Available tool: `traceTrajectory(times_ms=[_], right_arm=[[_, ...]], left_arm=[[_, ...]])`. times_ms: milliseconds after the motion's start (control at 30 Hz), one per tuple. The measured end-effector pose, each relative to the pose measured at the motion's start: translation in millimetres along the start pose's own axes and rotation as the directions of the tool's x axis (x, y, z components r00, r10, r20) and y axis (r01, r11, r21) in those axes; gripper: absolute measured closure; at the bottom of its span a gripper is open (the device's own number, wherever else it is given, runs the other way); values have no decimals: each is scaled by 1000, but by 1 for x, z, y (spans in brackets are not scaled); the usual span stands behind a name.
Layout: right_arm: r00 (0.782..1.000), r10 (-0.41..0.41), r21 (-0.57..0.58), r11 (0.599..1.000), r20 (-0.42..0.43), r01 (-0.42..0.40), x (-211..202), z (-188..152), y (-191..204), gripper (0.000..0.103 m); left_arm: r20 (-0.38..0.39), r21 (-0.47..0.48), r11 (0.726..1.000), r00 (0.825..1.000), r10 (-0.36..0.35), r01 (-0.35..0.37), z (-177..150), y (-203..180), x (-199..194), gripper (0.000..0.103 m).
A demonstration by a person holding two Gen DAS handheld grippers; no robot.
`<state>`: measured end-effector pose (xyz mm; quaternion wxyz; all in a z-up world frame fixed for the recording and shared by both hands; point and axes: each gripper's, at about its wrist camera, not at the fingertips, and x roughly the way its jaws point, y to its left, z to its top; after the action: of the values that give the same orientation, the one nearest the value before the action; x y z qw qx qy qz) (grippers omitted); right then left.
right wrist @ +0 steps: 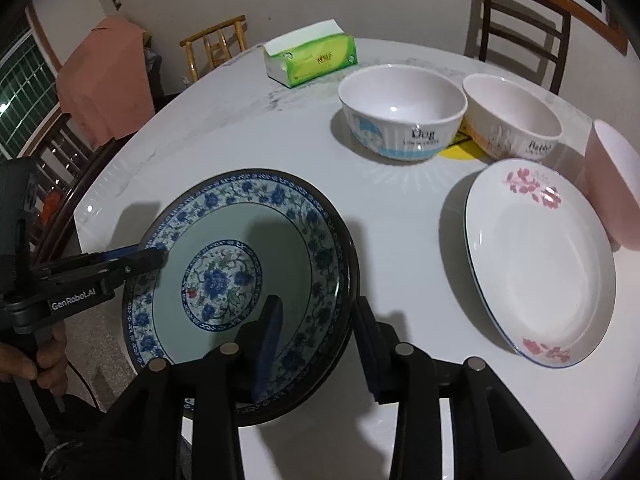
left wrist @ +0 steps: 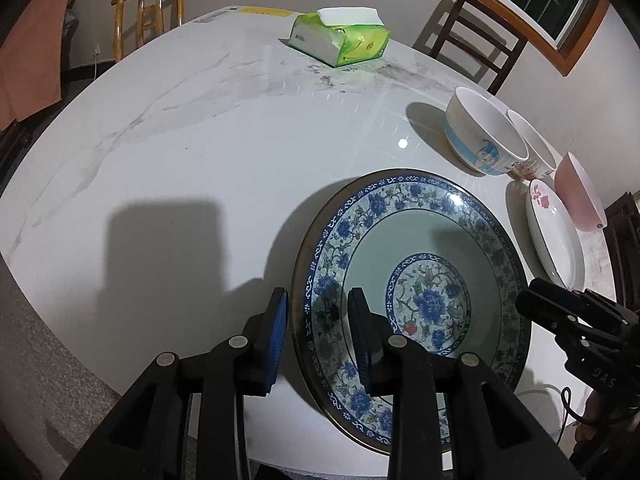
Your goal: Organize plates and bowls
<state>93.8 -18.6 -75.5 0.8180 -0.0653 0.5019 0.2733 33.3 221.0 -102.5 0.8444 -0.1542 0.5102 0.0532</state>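
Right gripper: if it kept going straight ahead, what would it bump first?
Probably the rim of the blue-and-white flowered ceramic plate, which sits between the right gripper's open fingers; depth is unclear.

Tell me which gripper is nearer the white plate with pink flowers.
Right. The right gripper straddles the blue plate's rim on the side facing the white plate; the left gripper straddles the far rim.
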Motion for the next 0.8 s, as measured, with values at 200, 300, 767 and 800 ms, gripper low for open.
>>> traceTrajectory(times_ms=[200, 300, 767, 800], right_arm=[[997, -64, -39, 997, 34, 65, -8, -1, 3, 66], [996, -79, -40, 996, 40, 80, -12, -4, 0, 67], [987, -151, 33, 988, 59, 149, -40, -19, -46, 66], [986, -156, 38, 987, 61, 154, -42, -20, -49, 66]], left_arm=[[15, -15, 999, 999, 30, -29, 0, 1, -5, 75], [32, -20, 999, 998, 45, -45, 1, 0, -9, 70], [60, 51, 999, 998, -5, 2, 1, -50, -24, 68], [60, 57, 998, 998, -13, 10, 1, -55, -25, 68]])
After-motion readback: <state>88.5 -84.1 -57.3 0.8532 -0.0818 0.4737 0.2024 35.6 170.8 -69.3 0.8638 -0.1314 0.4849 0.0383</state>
